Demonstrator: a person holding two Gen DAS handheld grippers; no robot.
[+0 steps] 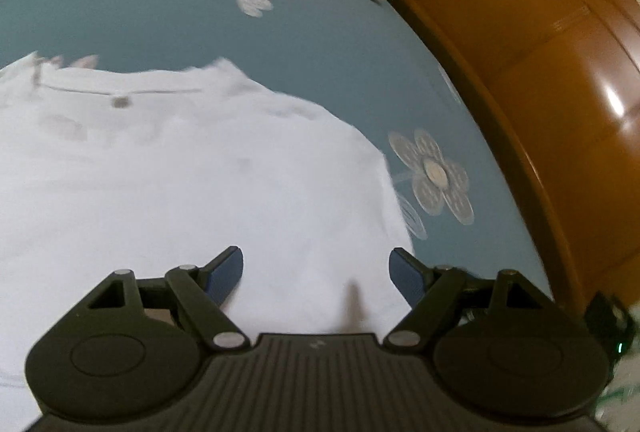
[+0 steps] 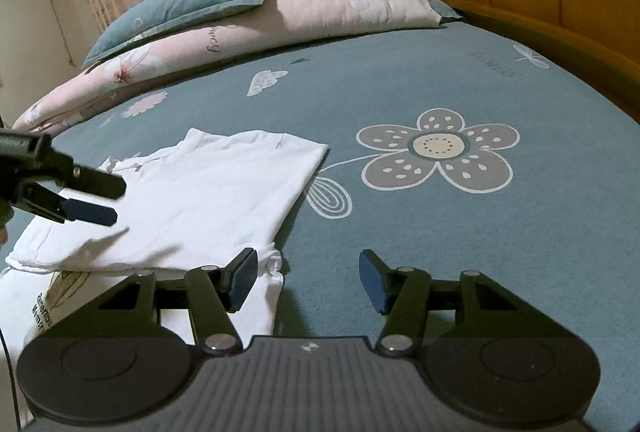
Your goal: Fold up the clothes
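On the near left part of the bed's blue flowered sheet lies the white T-shirt, partly folded, one layer turned over another. Above it hangs the left gripper, its jaws open with nothing between them, apart from the cloth. Just right of the shirt's near edge the right gripper also has its jaws open and empty, while a folded pink quilt and a blue pillow lie at the far side.
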